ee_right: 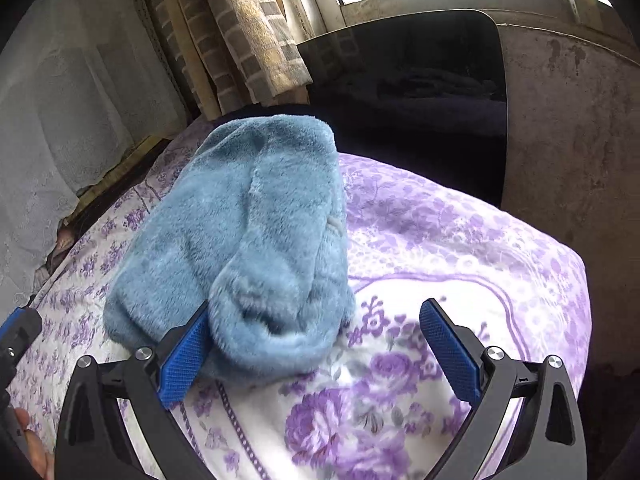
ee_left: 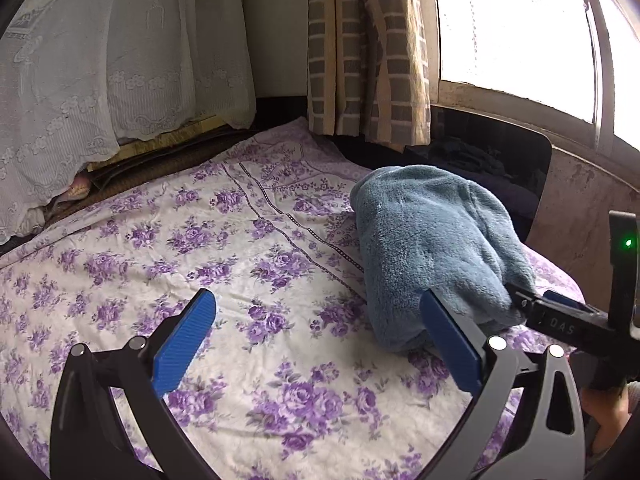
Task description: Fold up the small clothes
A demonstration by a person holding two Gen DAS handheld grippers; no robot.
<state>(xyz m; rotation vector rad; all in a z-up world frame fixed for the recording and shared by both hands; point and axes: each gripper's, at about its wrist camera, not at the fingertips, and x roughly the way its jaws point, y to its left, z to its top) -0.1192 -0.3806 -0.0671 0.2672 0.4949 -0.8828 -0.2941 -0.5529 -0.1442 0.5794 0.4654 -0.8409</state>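
Blue ribbed fingers (ee_right: 182, 360) of the right gripper (ee_right: 320, 344) stand wide, its left one against the fleece garment (ee_right: 248, 232) on the bed (ee_right: 460, 240); closing now may pinch one layer and undo the fold. Left gripper (ee_left: 320, 344) (also wide, holding nothing) shows the right tip pressed into the bundle's near end.

Overexposed window (ee_left: 516, 28) daylight, dim fisheye edges, slight blur
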